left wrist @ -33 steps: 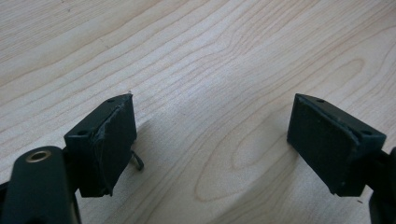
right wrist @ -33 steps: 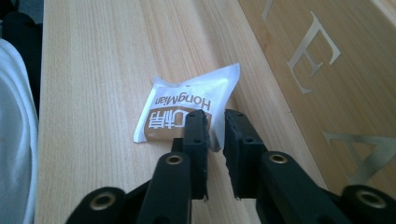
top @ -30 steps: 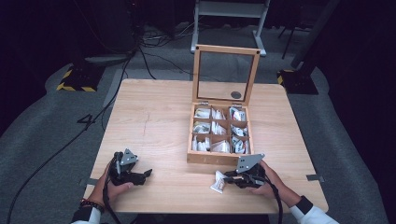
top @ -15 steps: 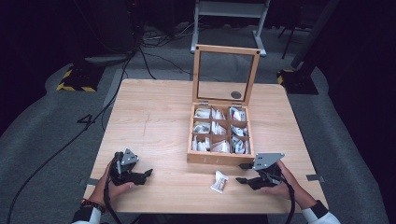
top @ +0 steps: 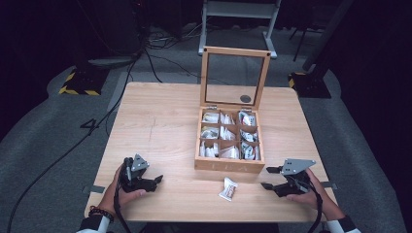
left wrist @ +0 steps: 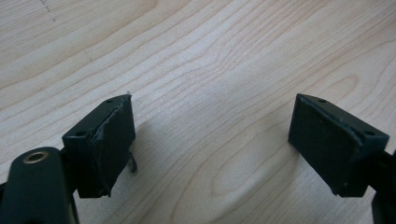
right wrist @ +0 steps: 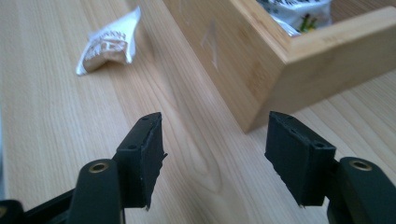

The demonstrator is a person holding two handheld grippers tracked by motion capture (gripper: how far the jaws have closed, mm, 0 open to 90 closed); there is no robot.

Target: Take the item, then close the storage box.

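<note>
A small white packet [top: 228,189] [right wrist: 109,43] lies loose on the table in front of the wooden compartment box [top: 229,166] [right wrist: 261,60]. My right gripper [top: 272,177] [right wrist: 215,156] rests near the front right table edge, to the right of the packet and apart from it. Its jaws have just been opening and stand open with nothing between them. My left gripper [top: 156,181] [left wrist: 210,149] rests at the front left of the table, open over bare wood.
The box's glass lid [top: 235,78] stands upright at the back. Its compartments hold several white packets [top: 226,133]. The table [top: 160,121] is bare wood to the left of the box. Dark floor, cables and a metal stand lie beyond the far edge.
My right gripper let go of the packet, opened, and moved right along the front edge. The packet stays on the table. The left gripper has not moved.
</note>
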